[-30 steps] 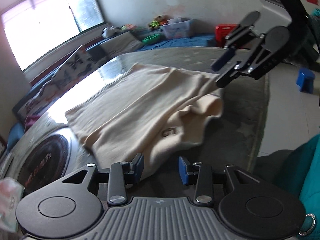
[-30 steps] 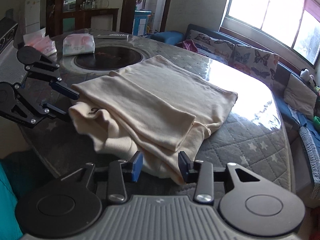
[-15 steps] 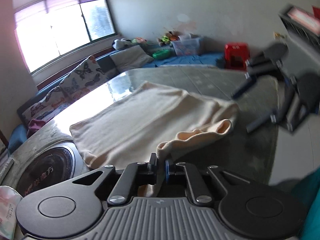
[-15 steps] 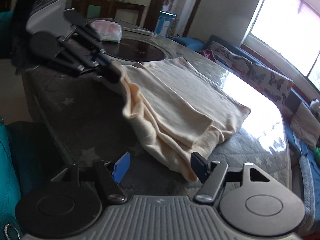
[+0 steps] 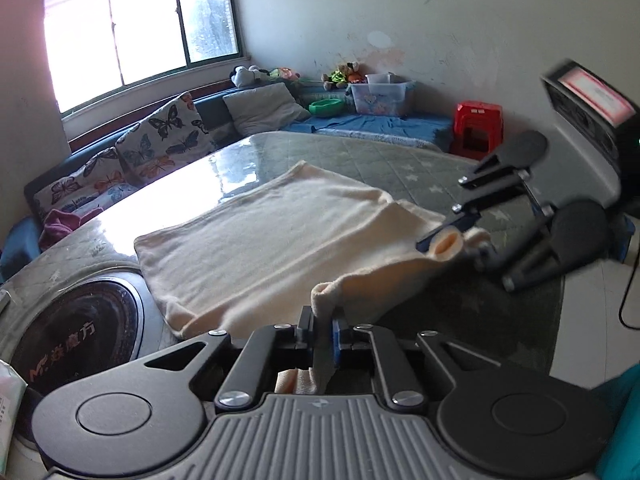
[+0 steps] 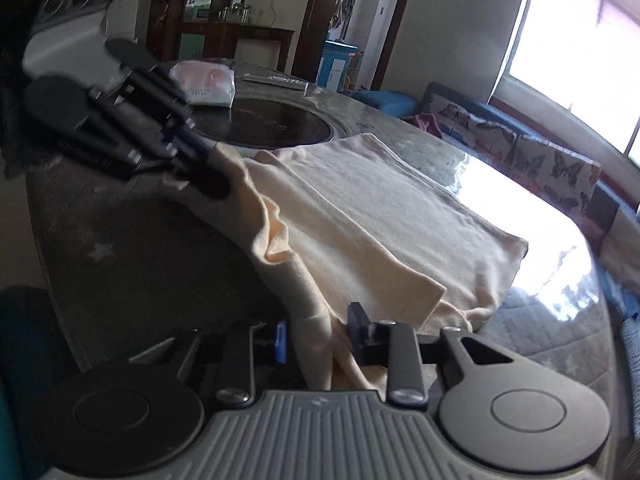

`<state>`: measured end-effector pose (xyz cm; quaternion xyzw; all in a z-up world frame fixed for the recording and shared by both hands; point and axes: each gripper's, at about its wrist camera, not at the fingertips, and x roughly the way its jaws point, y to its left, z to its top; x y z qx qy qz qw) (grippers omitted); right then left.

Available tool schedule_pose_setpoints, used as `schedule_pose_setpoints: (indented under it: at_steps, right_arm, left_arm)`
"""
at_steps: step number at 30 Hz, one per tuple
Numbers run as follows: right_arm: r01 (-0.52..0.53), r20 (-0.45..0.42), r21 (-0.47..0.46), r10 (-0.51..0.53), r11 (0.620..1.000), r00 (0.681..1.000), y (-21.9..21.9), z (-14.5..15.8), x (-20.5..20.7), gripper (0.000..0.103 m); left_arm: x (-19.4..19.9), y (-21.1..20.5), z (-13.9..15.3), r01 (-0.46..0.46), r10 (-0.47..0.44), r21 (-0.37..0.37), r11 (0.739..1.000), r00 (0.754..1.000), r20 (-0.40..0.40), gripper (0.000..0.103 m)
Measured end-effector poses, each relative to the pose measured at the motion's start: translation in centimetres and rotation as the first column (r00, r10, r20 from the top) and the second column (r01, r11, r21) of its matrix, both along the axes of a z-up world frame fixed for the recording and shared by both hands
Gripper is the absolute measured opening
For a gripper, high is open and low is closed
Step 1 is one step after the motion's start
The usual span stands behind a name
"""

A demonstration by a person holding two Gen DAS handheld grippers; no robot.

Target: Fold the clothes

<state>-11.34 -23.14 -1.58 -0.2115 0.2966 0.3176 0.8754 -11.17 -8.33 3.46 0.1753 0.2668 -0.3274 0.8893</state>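
The left gripper [image 5: 320, 330], at 6 o'clock in its own wrist view, has its jaws nearly together and easing apart, though a bunched edge of the cream garment [image 5: 256, 248] is still pinched between the pads. The right gripper [image 6: 316, 340], at 6 o'clock in the right wrist view, is closing with a hanging fold of the same garment [image 6: 384, 216] between its jaws; whether the pads press on the cloth yet cannot be told. Seen from the left, the right gripper [image 5: 460, 240] sits at 3 o'clock at the garment's other near corner; seen from the right, the left gripper [image 6: 200, 172] sits at 10 o'clock, blurred.

There is one garment, folded into layers, its near edge lifted between two grippers and the rest lying flat on the quilted table [image 5: 400, 164]. Beyond it, one dark round inset [image 6: 280, 124] at 11 o'clock, then one white packet [image 6: 204, 84]. Farthest, at 2 o'clock in the left wrist view, one red stool [image 5: 478, 128].
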Motion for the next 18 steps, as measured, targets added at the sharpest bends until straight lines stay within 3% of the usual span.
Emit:
schedule_pose_setpoints:
  at_steps: [1, 8, 18]
  right_arm:
    - [0.003, -0.012, 0.016, -0.003, 1.000, 1.000, -0.2, 0.2, 0.3, 0.020]
    - [0.064, -0.098, 0.145, -0.050, 0.987, 0.994, -1.3, 1.8, 2.0, 0.015]
    - [0.120, -0.129, 0.221, -0.093, 0.968, 0.987, -1.6, 3.1, 3.6, 0.011]
  left_arm:
    - [-0.2, 0.0, -0.1, 0.001, -0.001, 0.004, 1.000, 1.000, 0.002, 0.017]
    - [-1.4, 0.1, -1.1, -0.009, 0.007, 0.051, 0.999, 1.000, 0.028, 0.042]
    - [-1.4, -0.4, -2.5, -0.009, -0.004, 0.164, 0.987, 0.997, 0.078, 0.046]
